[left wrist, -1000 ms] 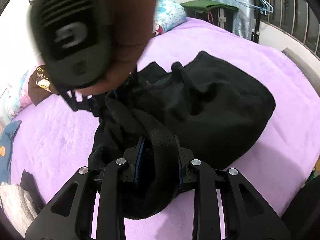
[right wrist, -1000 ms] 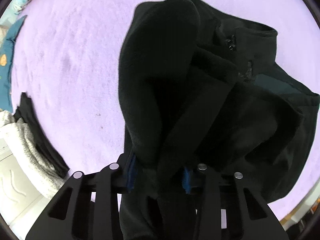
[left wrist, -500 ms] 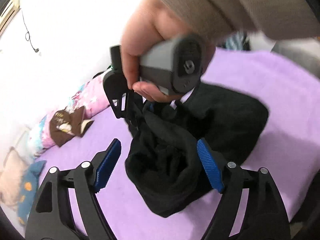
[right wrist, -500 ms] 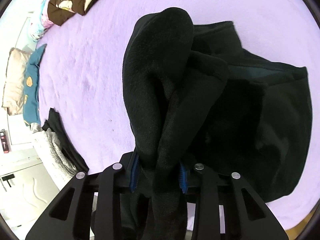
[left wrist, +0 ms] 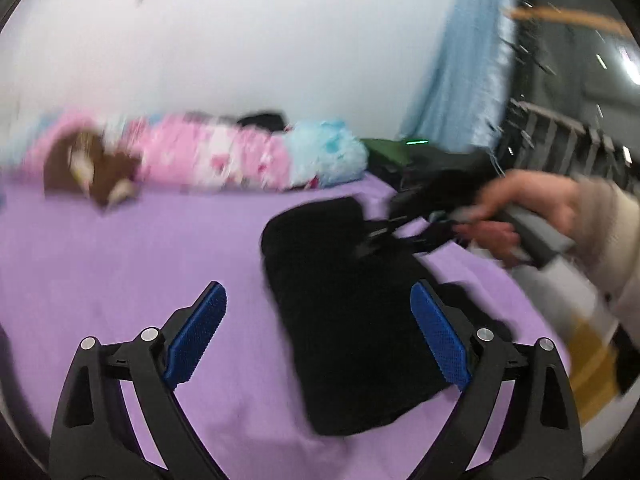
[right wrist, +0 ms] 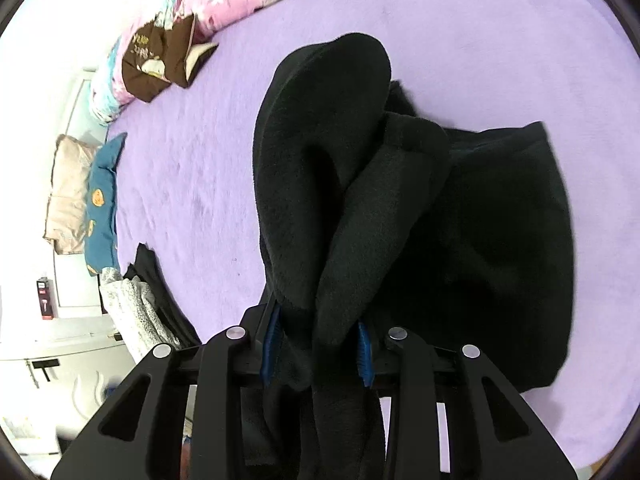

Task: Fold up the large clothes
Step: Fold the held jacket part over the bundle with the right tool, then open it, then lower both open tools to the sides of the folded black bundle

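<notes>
- The right gripper (right wrist: 318, 344) clamps a thick bunched fold of the black fleece garment (right wrist: 480, 216) between its blue pads (right wrist: 270, 338).
- The left gripper (left wrist: 318, 334) has just been opening; its jaws stand wide and nothing is pressed between them.
- The garment lies just beyond it on the purple bedspread (left wrist: 120, 248), toward the right.
- Farther right, the person's hand (left wrist: 532, 208) grips a handle, seemingly the right gripper's, though blur hides detail.
- A pink floral quilt (left wrist: 208, 160) lies along the bed's far edge.
</notes>
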